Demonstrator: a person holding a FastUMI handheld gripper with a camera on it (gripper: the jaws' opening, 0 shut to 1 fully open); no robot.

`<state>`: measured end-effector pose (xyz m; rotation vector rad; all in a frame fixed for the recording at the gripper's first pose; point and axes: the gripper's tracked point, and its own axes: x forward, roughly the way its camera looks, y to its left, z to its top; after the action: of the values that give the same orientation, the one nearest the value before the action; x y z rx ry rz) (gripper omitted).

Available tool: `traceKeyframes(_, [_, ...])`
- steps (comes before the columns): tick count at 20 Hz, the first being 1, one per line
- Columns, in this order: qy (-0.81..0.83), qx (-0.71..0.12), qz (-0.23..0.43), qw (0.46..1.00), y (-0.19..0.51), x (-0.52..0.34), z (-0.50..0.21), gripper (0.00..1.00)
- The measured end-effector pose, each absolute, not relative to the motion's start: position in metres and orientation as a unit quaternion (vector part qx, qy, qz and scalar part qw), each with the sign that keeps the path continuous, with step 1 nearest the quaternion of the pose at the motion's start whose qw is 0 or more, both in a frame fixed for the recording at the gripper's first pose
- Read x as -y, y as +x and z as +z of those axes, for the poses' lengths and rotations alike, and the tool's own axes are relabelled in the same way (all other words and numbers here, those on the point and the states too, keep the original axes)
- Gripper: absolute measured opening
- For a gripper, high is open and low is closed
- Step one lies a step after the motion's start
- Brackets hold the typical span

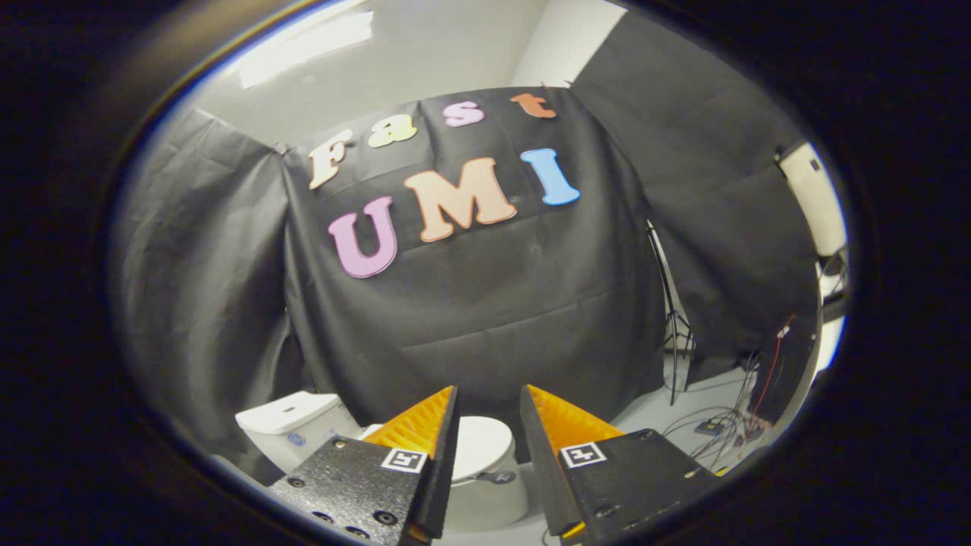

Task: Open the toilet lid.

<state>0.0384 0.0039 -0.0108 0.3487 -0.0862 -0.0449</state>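
Toilet lid [479,444]: closed, beyond the fingers. Tool [489,406]: spread, empty, held well short, aimed to approach the lid's front edge.

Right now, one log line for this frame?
phase: approach | gripper: open, holding nothing | white toilet lid: down, beyond fingers, untouched | white cistern: beside it

The fingers [447,447] hid both sides of the toilet lid [479,444] and most of the bowl [485,504]. The tank [292,428] was partly cut off. Far right, the cables [721,428] were too small to tell apart.
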Motion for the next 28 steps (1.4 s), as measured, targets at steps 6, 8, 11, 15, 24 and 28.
traceKeyframes(6, [0.331,0.066,-0.044,0.94,0.083,0.0,-0.033,0.49])
traceKeyframes(8, [0.378,0.073,-0.051,0.921,0.104,0.0,-0.047,0.47])
traceKeyframes(11, [0.449,0.069,-0.051,0.889,0.133,-0.002,-0.082,0.46])
traceKeyframes(15, [0.526,0.079,-0.043,0.845,0.16,-0.007,-0.126,0.43])
traceKeyframes(24, [0.586,-0.015,-0.09,0.805,0.207,-0.019,-0.22,0.43])
traceKeyframes(28, [0.595,-0.056,-0.093,0.796,0.215,-0.029,-0.241,0.43])
